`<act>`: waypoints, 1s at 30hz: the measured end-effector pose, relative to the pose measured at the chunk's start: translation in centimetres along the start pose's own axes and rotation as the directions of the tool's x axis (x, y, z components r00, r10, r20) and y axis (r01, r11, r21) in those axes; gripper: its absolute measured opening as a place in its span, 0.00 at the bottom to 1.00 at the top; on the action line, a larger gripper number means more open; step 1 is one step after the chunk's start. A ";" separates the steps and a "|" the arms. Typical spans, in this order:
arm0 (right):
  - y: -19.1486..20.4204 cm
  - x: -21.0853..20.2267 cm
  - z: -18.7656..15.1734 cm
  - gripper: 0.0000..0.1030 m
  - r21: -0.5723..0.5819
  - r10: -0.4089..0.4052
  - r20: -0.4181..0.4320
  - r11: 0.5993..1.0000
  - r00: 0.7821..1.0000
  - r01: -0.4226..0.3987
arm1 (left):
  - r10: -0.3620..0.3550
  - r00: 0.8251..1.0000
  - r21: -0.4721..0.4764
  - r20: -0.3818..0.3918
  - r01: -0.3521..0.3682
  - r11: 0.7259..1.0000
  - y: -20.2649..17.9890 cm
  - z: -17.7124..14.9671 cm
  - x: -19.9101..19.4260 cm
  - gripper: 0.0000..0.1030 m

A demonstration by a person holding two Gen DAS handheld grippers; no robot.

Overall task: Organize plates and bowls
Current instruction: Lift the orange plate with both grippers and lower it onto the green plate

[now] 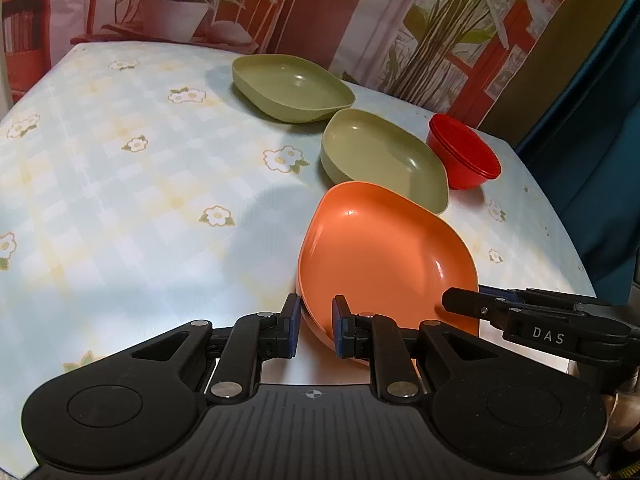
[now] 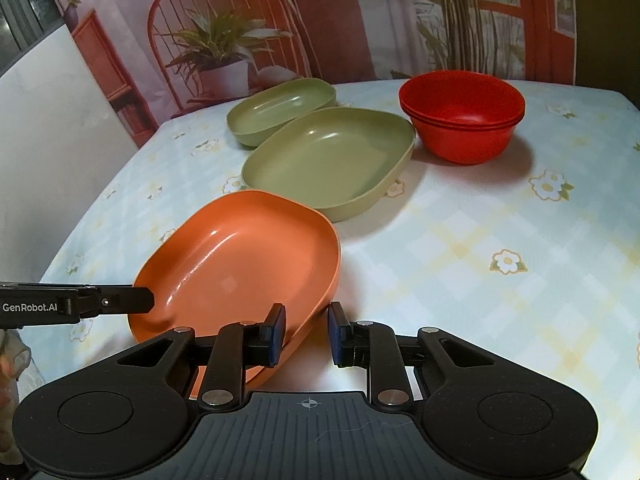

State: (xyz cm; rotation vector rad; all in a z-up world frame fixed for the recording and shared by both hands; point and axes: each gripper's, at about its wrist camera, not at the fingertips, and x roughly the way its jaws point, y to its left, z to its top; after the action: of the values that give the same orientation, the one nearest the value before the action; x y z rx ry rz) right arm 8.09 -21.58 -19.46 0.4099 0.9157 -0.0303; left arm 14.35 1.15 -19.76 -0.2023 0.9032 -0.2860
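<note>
An orange plate (image 1: 380, 248) (image 2: 240, 256) lies nearest on the flowered tablecloth, its near side tipped up. My left gripper (image 1: 316, 320) is shut on its near-left rim, one pad inside and one outside. My right gripper (image 2: 308, 330) pinches the near-right rim the same way, its jaws still drawing in. Each gripper shows from the side in the other's view: the right gripper (image 1: 452, 300) and the left gripper (image 2: 148, 300). Behind the orange plate two green plates (image 1: 384, 156) (image 1: 292, 84) (image 2: 328, 156) (image 2: 280, 108) sit in a row. A stack of red bowls (image 1: 464, 156) (image 2: 460, 116) stands to their right.
The tablecloth (image 1: 120, 200) is bare to the left of the plates, and also to their right in front of the bowls (image 2: 500, 220). A printed backdrop (image 2: 340, 20) of a chair and plants hangs just behind the table. A blue curtain (image 1: 592, 120) hangs past the right edge.
</note>
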 end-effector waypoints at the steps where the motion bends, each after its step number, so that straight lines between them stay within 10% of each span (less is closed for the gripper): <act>1: 0.0 0.0 0.0 0.20 0.000 0.000 0.002 1.000 1.000 0.000 | 0.000 1.000 0.003 0.006 0.000 1.000 -0.1 0.0 -0.1 0.17; 30: -0.4 -1.2 1.8 0.20 0.020 0.001 0.071 1.000 0.997 -0.003 | -0.026 0.998 0.057 0.051 0.023 0.998 -0.7 1.1 -1.1 0.18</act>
State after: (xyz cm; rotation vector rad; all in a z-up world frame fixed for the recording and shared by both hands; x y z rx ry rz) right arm 8.65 -22.83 -17.69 0.4255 0.8458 -0.0515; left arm 14.46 0.92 -18.05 -0.1680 0.8413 -0.3273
